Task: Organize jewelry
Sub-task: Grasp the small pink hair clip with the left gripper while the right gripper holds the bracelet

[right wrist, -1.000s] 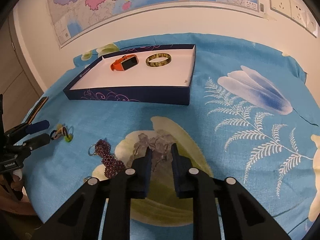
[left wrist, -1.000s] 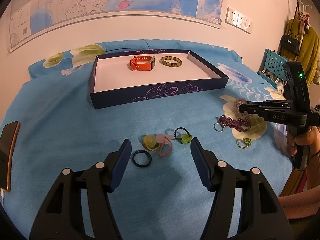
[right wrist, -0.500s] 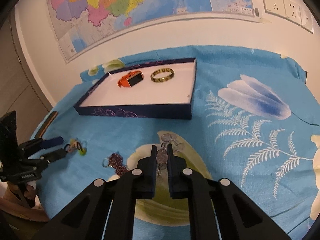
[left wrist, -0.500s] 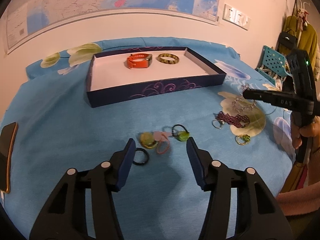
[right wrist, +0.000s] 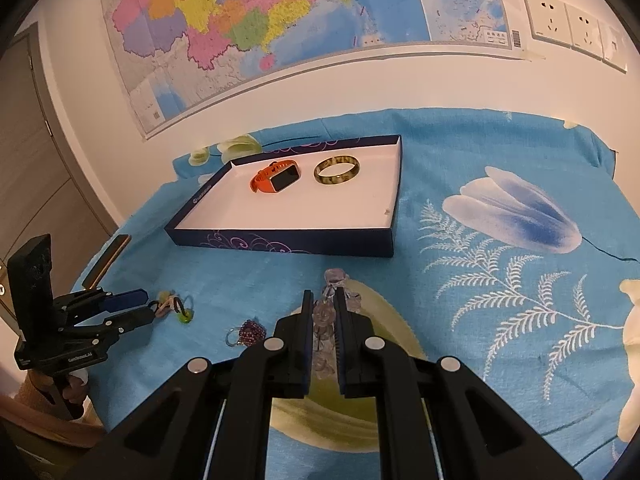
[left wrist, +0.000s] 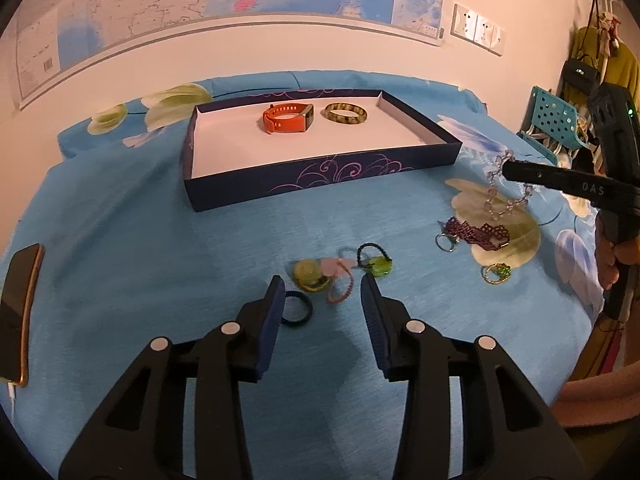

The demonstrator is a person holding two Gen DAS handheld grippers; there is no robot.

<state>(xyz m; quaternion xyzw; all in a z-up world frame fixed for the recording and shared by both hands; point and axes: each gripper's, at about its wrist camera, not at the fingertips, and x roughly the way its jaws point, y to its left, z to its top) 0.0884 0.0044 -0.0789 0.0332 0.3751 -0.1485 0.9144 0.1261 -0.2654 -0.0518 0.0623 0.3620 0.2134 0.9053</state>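
A dark blue tray [left wrist: 320, 174] [right wrist: 280, 236] on the blue cloth holds an orange watch [left wrist: 286, 118] [right wrist: 276, 176] and a mottled bangle [left wrist: 346, 113] [right wrist: 337, 171]. My right gripper [right wrist: 323, 300] [left wrist: 506, 168] is shut on a clear bead bracelet [right wrist: 323, 316] [left wrist: 496, 196], lifted above the cloth. My left gripper [left wrist: 322, 286] [right wrist: 146, 304] is open, just above the hair ties [left wrist: 340, 270] and a dark ring [left wrist: 295, 310]. A purple beaded bracelet [left wrist: 476, 234] [right wrist: 250, 330] and a green ring [left wrist: 496, 272] lie on the cloth.
A phone [left wrist: 18, 312] lies at the cloth's left edge. A wall with a map [right wrist: 300, 12] stands behind the tray. A teal basket [left wrist: 554, 120] and hanging bags [left wrist: 582, 72] are at the far right.
My right gripper closed on the clear bead bracelet and lifted it off the cloth, toward the tray. My left gripper narrowed a little and stayed over the hair ties.
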